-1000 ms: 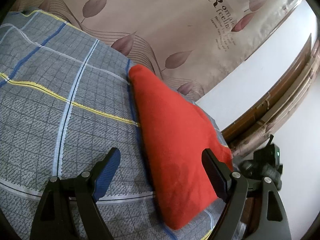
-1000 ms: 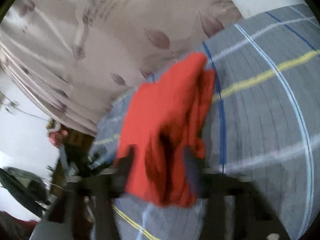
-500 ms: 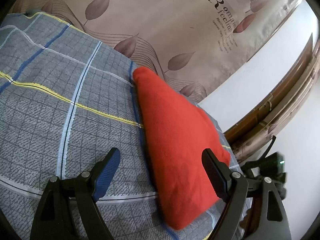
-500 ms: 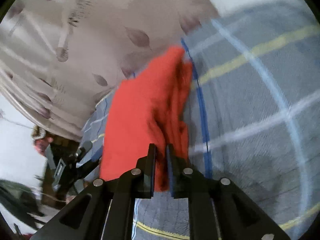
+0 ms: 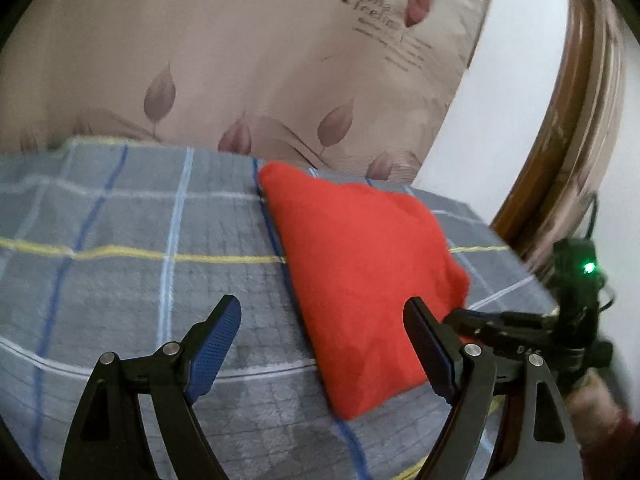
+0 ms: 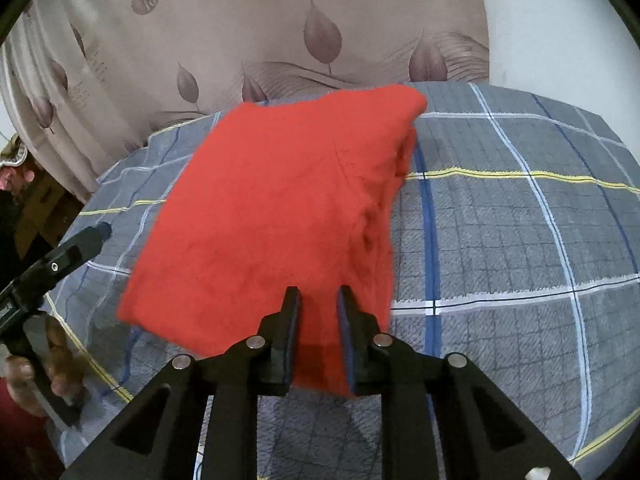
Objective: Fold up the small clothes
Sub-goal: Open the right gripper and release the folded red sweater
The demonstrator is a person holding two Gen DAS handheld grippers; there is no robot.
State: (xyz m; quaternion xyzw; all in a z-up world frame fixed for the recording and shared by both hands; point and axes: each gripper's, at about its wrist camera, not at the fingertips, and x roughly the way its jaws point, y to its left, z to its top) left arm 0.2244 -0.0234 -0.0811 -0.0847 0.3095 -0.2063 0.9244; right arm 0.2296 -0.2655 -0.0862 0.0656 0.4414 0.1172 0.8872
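Right wrist view showed the right gripper [image 6: 318,312] with its jaws narrow and easing apart, the near edge of the folded red garment [image 6: 276,208] between them; whether the pads were pressing the cloth or had just let go could not be told. The garment lay as a folded bundle on the grey checked bedspread [image 6: 520,240], near the edge of the bed that faces the leaf-patterned curtain [image 6: 240,20]. In the left wrist view the left gripper [image 5: 324,344] stood wide open and empty above the bedspread [image 5: 120,280], its right finger in front of the garment [image 5: 360,264] but, as far as could be judged, not touching it. The likely trouble was that the releasing fingers would snag the soft nap and drag the top layer, spoiling the fold; the right side of the bundle already looked bunched and uneven, so a tug there might have opened it. A nudge could also have pushed the bundle toward the bed edge. Layers underneath the fold were hidden, and the garment's kind could not be made out. Motion blurred the left view, and only part of a hand [image 6: 60,364] showed at the frame's edge.
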